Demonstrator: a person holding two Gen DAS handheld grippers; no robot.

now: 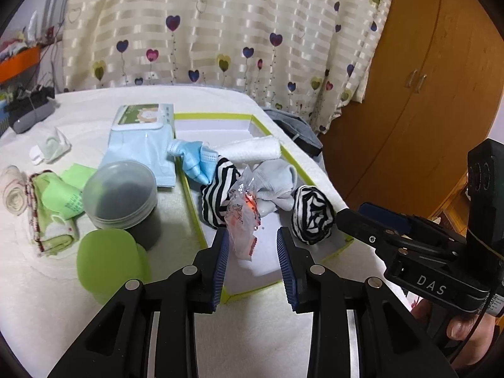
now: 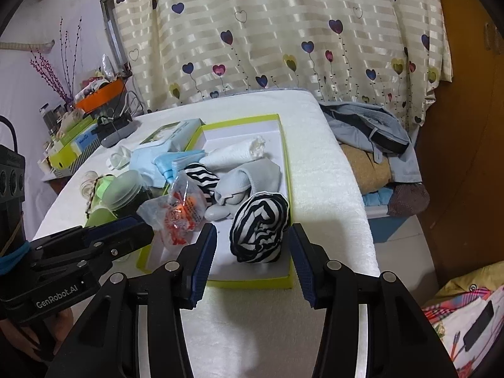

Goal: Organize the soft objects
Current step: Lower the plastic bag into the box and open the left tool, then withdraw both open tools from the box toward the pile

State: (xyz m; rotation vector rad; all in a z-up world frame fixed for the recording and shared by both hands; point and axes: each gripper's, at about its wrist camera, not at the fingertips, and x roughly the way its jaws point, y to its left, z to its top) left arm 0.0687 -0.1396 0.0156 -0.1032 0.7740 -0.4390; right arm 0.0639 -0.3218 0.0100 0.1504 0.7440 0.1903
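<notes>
I see green-rimmed box (image 2: pixel 285 170) holding striped socks (image 2: pixel 260 228), grey sock (image 2: pixel 252 179), rolled white towel (image 2: pixel 233 152), plastic packet (image 2: pixel 178 217). Left gripper (image 1: pixel 252 242) and right gripper (image 2: pixel 253 245) both released.

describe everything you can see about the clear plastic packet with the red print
The clear plastic packet is a crinkled, glossy, see-through bag with red-orange printing and a bright glare spot. It lies slumped inside the green-rimmed box, near the box's left wall, leaning against the striped cloth and the grey sock. Its lower end reaches down between the open fingers of the left tool; whether they touch it is unclear. Its contents cannot be made out.
</notes>
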